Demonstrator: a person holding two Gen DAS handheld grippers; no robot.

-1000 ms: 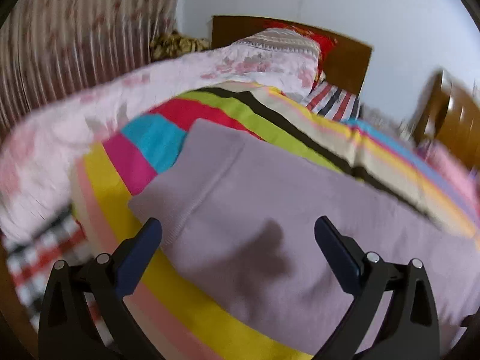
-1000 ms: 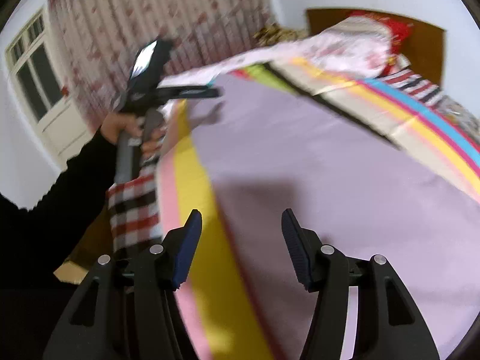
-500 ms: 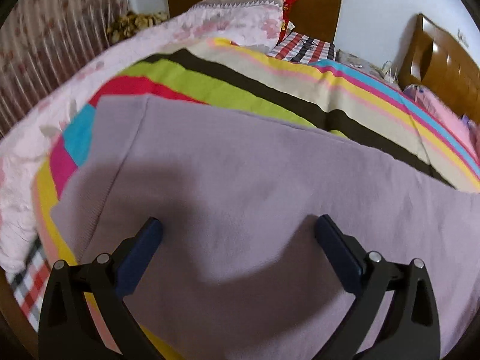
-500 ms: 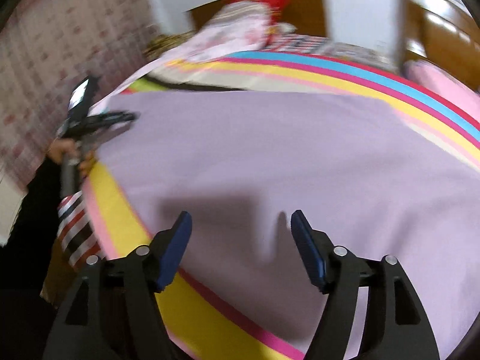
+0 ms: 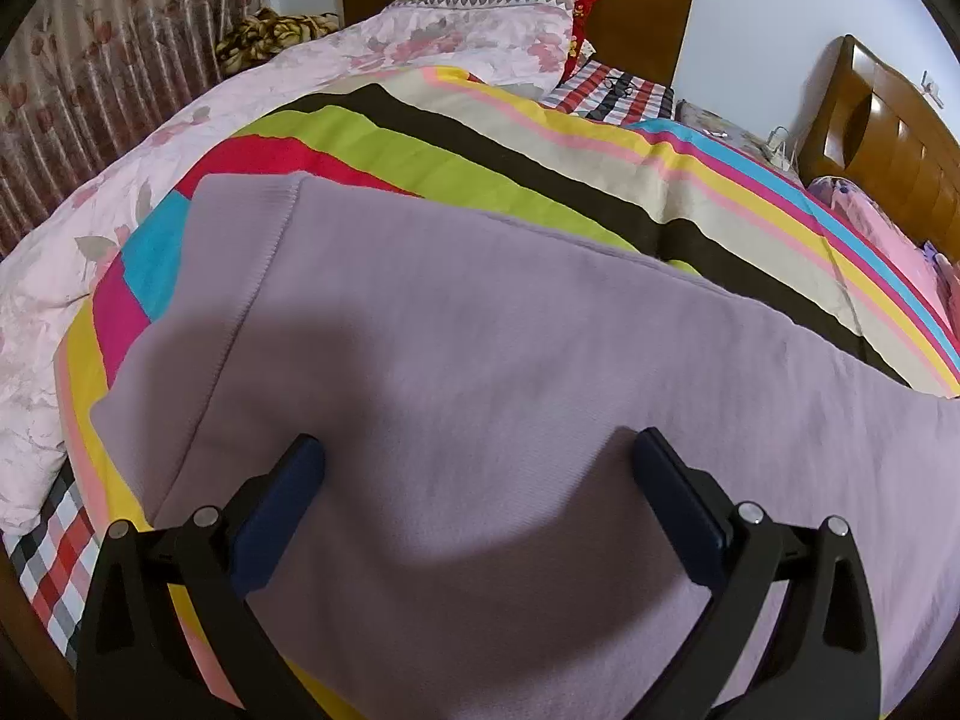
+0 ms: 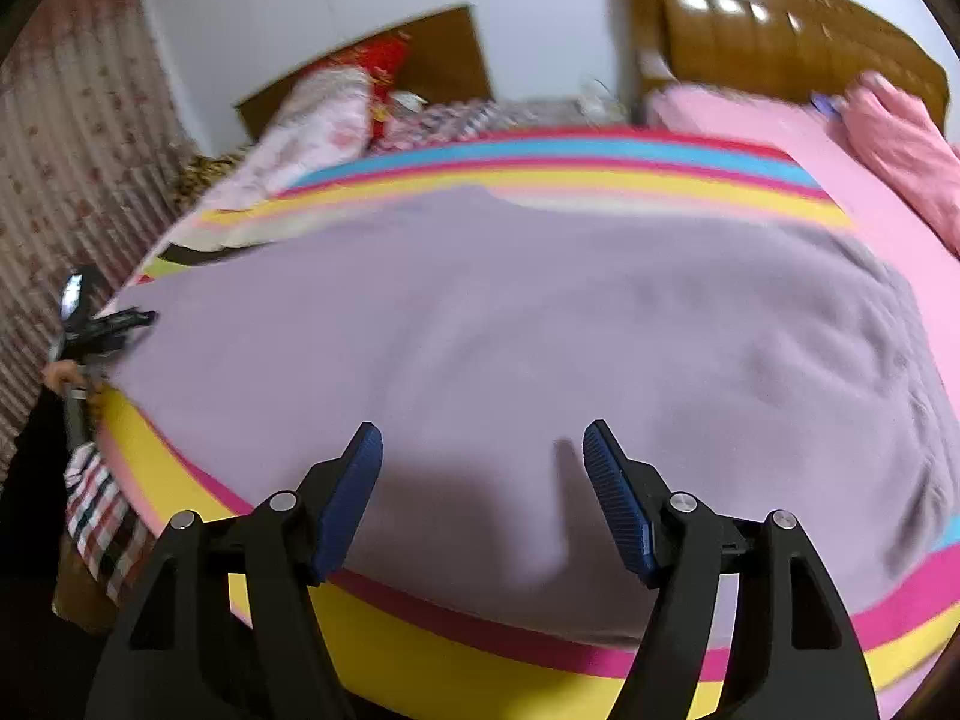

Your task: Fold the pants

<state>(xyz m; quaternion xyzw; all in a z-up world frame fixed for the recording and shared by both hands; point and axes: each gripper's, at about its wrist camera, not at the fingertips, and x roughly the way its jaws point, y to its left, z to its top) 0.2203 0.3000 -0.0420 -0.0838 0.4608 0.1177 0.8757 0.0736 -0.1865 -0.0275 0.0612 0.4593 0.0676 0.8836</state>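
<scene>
Lilac pants (image 5: 510, 360) lie spread flat on a striped bedspread (image 5: 600, 180). Their ribbed waistband (image 5: 240, 252) is at the left end in the left wrist view. My left gripper (image 5: 478, 443) hovers open just above the cloth near that waistband, with nothing between its fingers. In the right wrist view the pants (image 6: 510, 312) stretch across the bed and wrinkle at the far right. My right gripper (image 6: 481, 431) is open over the near edge of the pants, holding nothing. The left gripper (image 6: 129, 319) shows small at the far left, held by a hand (image 6: 60, 371).
A pink floral quilt (image 5: 150, 180) and pillows lie along the left side, before a wooden headboard (image 5: 636, 6). A second headboard (image 5: 888, 138) and a pink blanket (image 6: 900, 138) are on the right. A patterned curtain (image 5: 90, 60) hangs at left. A plaid sheet (image 5: 48, 570) shows at the bed's edge.
My right gripper has swung rightward along the pants and its jaws have widened. My left gripper has moved in over the waistband end and then held still.
</scene>
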